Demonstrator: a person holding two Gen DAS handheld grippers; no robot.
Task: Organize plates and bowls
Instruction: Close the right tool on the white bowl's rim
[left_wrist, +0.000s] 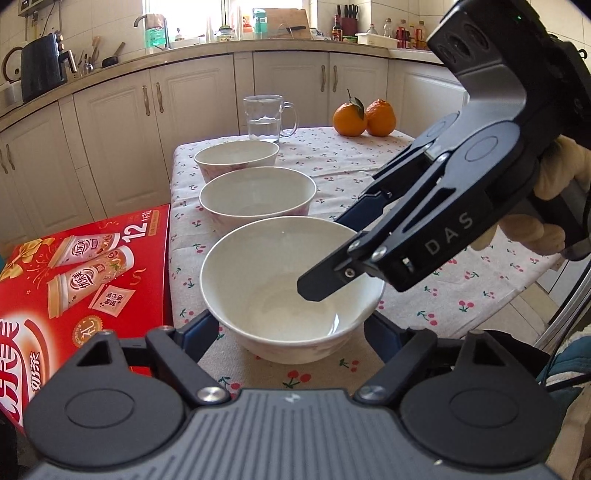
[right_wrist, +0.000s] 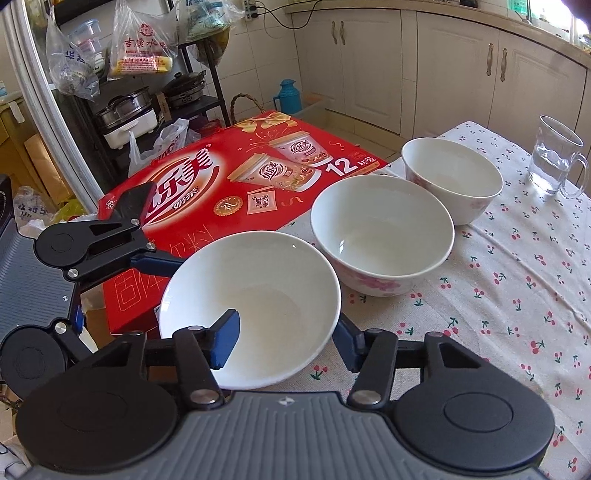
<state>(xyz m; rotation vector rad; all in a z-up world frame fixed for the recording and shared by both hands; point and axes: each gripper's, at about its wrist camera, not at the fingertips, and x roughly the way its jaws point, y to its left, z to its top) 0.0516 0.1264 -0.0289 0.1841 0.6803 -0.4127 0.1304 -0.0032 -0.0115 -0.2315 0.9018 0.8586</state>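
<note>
Three white bowls stand upright, mouths up, in a row along the table's (left_wrist: 424, 295) left edge: the near bowl (left_wrist: 288, 295), the middle bowl (left_wrist: 257, 197) and the far bowl (left_wrist: 236, 157), all empty. The left gripper (left_wrist: 291, 332) straddles the near bowl, a finger on each side of its lower wall; the bowl hides the tips, so contact cannot be told. The right gripper (right_wrist: 284, 339) has one finger inside the near bowl and one outside, closed on its rim. A glass mug (left_wrist: 266, 120) behind the row holds a little water. Two oranges (left_wrist: 364, 116) sit at the far corner. A red box (left_wrist: 85, 280) lies left of the table, partly cut off.
</note>
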